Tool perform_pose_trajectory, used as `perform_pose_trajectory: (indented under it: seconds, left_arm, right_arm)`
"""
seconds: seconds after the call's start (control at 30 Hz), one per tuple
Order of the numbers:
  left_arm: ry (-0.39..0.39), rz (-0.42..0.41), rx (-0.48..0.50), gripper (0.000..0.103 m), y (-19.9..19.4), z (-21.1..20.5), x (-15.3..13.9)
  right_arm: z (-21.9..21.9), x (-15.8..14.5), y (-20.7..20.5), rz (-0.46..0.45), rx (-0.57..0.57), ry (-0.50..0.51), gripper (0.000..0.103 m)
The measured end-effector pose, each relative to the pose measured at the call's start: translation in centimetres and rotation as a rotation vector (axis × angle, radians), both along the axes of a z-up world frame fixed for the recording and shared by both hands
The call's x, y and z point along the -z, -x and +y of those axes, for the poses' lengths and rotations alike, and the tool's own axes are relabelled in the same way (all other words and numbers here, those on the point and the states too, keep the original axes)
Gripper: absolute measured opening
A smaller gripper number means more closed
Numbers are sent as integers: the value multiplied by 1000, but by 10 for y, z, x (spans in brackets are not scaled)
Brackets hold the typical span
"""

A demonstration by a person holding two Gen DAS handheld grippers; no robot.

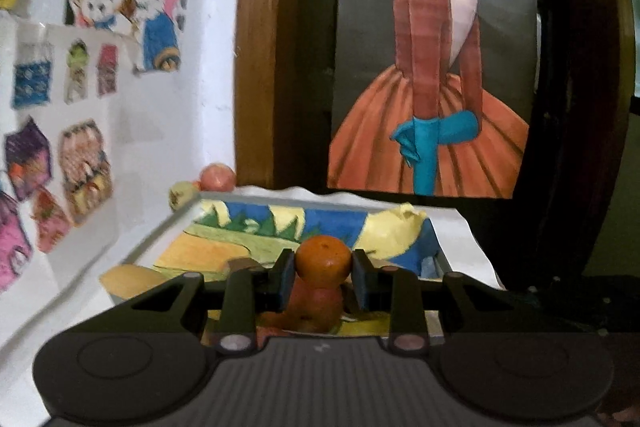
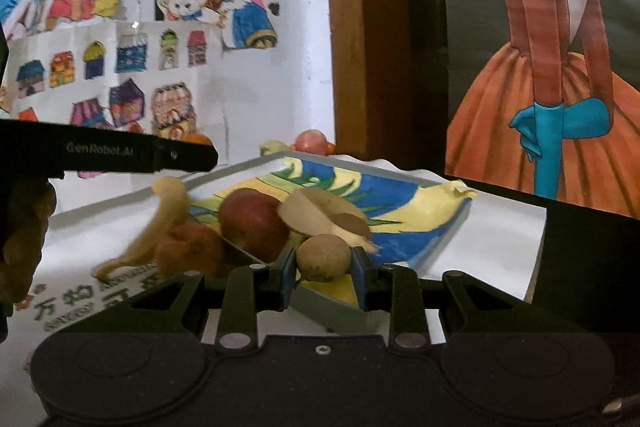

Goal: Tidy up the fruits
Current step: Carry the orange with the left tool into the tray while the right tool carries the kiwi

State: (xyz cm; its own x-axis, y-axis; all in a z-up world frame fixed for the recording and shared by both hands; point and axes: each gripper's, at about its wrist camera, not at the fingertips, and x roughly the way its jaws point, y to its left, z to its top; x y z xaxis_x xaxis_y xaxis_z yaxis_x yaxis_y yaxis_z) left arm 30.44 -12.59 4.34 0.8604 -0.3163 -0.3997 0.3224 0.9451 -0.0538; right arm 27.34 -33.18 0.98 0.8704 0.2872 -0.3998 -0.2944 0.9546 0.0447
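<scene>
My left gripper is shut on an orange tangerine, held above the painted tray. Below it lies a reddish fruit. My right gripper is shut on a small round brown fruit over the near corner of the same tray. In the tray lie a red apple, a tan halved fruit, a dark orange fruit and a pale banana. The left gripper's black body crosses the right wrist view at the left.
Behind the tray, by the wall, sit a peach-coloured fruit and a yellowish fruit. Drawings cover the white wall. A dark wooden frame with a painting stands behind. A white cloth with printed characters covers the table.
</scene>
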Motion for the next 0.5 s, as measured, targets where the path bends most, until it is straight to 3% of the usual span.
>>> perform_pose_trajectory:
  seconds: [0.5]
  left_arm:
    - [-28,129,91,34,-20,-37,37]
  right_arm:
    - [-13,21,-34,25,-13,31,31]
